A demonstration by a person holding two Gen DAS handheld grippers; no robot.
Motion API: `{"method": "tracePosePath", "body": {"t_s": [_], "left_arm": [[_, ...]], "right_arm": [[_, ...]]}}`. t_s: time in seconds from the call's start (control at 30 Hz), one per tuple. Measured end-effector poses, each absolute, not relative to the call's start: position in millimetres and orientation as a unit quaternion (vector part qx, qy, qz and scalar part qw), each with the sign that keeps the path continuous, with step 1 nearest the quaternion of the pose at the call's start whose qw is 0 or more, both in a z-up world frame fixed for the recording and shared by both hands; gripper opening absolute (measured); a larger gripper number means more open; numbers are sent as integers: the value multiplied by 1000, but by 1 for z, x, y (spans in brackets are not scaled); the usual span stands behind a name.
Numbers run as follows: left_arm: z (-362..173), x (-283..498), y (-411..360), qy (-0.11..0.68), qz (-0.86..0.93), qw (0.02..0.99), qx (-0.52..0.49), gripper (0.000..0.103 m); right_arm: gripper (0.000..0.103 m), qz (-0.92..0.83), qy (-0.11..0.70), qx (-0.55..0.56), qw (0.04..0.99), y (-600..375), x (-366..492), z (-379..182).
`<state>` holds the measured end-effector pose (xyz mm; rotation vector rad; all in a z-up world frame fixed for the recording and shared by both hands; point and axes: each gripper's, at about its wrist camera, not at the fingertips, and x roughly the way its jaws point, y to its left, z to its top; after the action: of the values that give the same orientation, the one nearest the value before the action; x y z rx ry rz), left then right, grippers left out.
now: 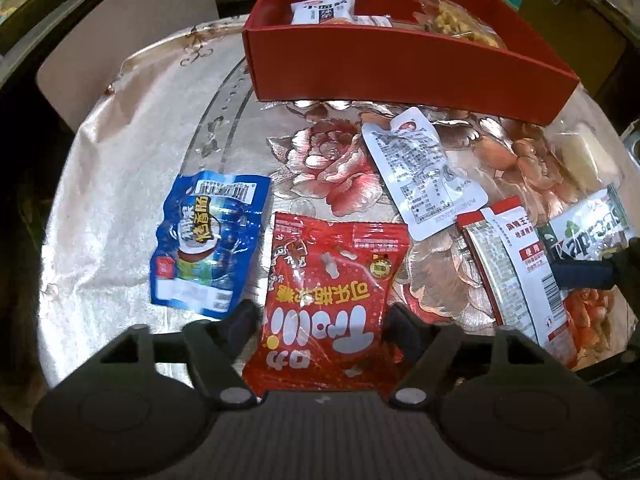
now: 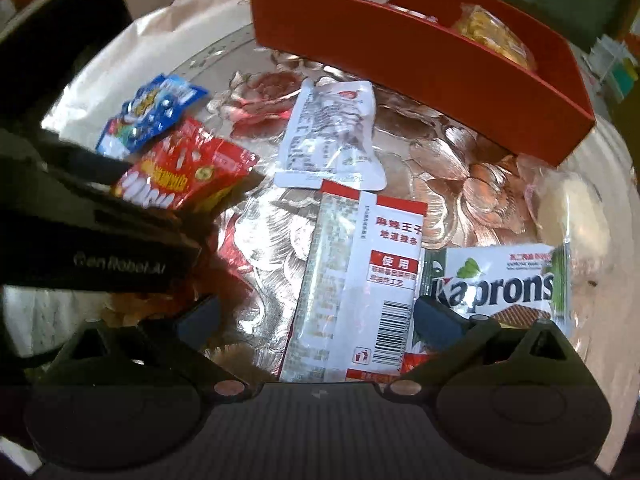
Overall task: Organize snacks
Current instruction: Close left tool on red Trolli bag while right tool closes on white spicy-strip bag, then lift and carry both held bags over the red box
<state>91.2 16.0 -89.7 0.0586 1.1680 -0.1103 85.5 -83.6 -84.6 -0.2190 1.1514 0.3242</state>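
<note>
The left gripper (image 1: 324, 316) stands over the red gummy-candy bag (image 1: 332, 300), its two fingers spread on either side of the bag's lower half; they sit at the bag's edges, and I cannot tell whether they press on it or merely flank it. The bag lies flat on the flowered tablecloth (image 1: 120, 200), just beside a crumpled blue sausage packet (image 1: 208, 240) and well short of the red box (image 1: 400, 64), which already holds a few snacks. The right gripper (image 2: 316, 316) hangs wide open over a long red-and-white spicy-strip packet (image 2: 360, 280), touching nothing that I can see, with a green-and-white wafer packet (image 2: 504, 280) just beside its right finger. The bag looks light, soft and puffed, with slick glossy film, so it will likely crumple and slide; a pinch across its flat sealed edge or narrow middle should hold best.
</note>
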Motion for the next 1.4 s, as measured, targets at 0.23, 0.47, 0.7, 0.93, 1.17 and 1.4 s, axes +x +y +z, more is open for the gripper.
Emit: {"method": "tracePosePath", "body": {"t_s": [0.23, 0.47, 0.7, 0.93, 1.17, 1.4], "left_arm": [[-94, 92, 8, 552, -52, 832, 35, 77], [-84, 89, 22, 551, -35, 834, 2, 51], [-69, 86, 27, 539, -49, 841, -26, 50], [-50, 85, 28, 513, -60, 855, -48, 50], [-33, 89, 24, 489, -60, 868, -57, 50], [-12, 96, 17, 450, -57, 890, -43, 50]], "right_arm": [[63, 147, 529, -110, 829, -89, 79, -78], [55, 154, 533, -67, 829, -100, 80, -72], [55, 155, 507, -34, 847, -113, 79, -49], [55, 153, 484, -8, 861, -124, 84, -30], [55, 152, 469, 4, 870, -126, 91, -19], [55, 149, 450, 21, 880, -133, 102, -5]]}}
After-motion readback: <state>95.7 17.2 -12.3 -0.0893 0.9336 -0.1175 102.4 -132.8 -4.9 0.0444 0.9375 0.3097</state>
